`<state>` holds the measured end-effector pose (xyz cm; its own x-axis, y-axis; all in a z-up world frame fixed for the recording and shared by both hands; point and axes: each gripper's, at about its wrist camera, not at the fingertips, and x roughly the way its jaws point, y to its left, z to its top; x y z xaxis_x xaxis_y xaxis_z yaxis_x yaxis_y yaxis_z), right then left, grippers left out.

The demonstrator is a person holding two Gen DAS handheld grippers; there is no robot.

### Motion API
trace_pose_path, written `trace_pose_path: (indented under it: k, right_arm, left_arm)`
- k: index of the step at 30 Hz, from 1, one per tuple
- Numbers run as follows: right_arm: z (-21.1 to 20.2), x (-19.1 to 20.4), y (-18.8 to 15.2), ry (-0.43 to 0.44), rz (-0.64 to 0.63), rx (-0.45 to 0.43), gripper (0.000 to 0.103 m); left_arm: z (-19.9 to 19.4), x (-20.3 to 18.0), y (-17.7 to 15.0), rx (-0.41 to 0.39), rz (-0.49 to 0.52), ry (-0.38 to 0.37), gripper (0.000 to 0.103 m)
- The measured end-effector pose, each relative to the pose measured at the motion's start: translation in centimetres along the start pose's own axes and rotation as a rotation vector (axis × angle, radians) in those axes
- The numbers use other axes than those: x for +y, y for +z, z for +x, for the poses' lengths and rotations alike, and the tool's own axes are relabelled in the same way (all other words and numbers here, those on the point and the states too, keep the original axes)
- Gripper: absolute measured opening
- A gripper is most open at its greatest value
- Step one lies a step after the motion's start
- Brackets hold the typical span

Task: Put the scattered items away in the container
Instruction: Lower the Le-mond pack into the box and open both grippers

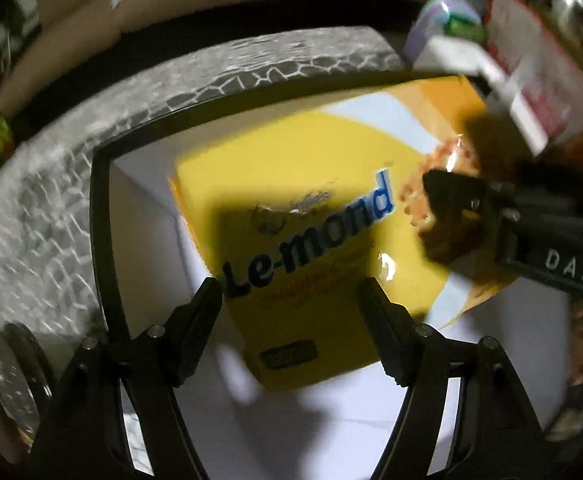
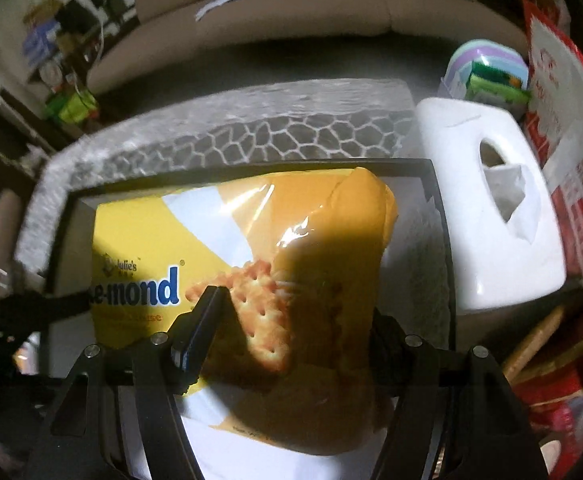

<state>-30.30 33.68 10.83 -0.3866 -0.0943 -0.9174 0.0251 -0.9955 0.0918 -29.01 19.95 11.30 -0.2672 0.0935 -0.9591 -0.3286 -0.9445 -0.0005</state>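
- Our right gripper (image 2: pixel 291 332) was clamped on the end of the yellow Le-mond cracker pack (image 2: pixel 251 280), one finger on each side of the packet, low centre of the right wrist view.
- The pack sat inside the black-rimmed container (image 2: pixel 443 240), over its white floor; whether it rested there or hung just above, we could not tell.
- Our left gripper (image 1: pixel 291 316) hovered with fingers spread and nothing between them, bottom centre of the left wrist view, above the near end of the pack.
- Progress, as we judged it: one item was at or in the container but not yet let go; release remained.
- Still outside, right of frame: a white tissue box (image 2: pixel 487 208) just beside the rim, a green carton (image 2: pixel 495 84), a red-and-white bag (image 2: pixel 563 152). Which of these count as scattered items, we could not say.
- A bubble-wrapped bundle (image 2: pixel 227 136) lay along the far rim, a beige sofa (image 2: pixel 291 12) beyond.
- Possible obstruction: both grippers crowded the same opening.
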Motion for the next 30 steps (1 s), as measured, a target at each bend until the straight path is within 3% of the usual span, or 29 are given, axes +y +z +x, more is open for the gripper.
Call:
trace_pose_path:
  k: [3, 9, 13, 17, 19, 21, 23, 30]
  right_arm:
    - [0.6, 0.4, 0.0, -0.058, -0.044, 0.007, 0.063]
    - [0.7, 0.5, 0.4, -0.093, -0.078, 0.007, 0.059]
    - [-2.6, 0.6, -0.3, -0.044, -0.103, -0.049, 0.059]
    - [-5.0, 2.7, -2.9, -0.029, -0.251, -0.023, 0.059]
    - [-5.2, 3.5, -4.8, 0.004, -0.294, 0.035, 0.059]
    - [-4.6, 3.8, -6.0, 0.052, -0.291, 0.093, 0.058]
    - [-3.5, 3.8, -7.1, 0.083, -0.254, 0.157, 0.056]
    - [-0.9, 3.8, -7.5, 0.027, -0.193, 0.187, 0.053]
  left_arm:
    - [0.3, -0.1, 0.0, -0.023, 0.001, 0.043, 0.068]
    - [0.4, 0.1, 0.4, -0.039, 0.015, 0.045, 0.068]
    - [-1.4, 1.8, -0.2, -0.050, -0.041, -0.070, 0.068]
    - [-4.0, 1.8, -2.6, -0.058, 0.036, -0.158, 0.068]
    - [-4.7, 1.7, -4.4, -0.034, 0.051, -0.214, 0.068]
    - [-4.6, 1.7, -5.9, 0.031, 0.010, -0.333, 0.068]
    - [-4.2, 1.5, -6.7, 0.077, -0.035, -0.400, 0.069]
    - [-3.7, 1.0, -5.8, 0.090, -0.124, -0.322, 0.072]
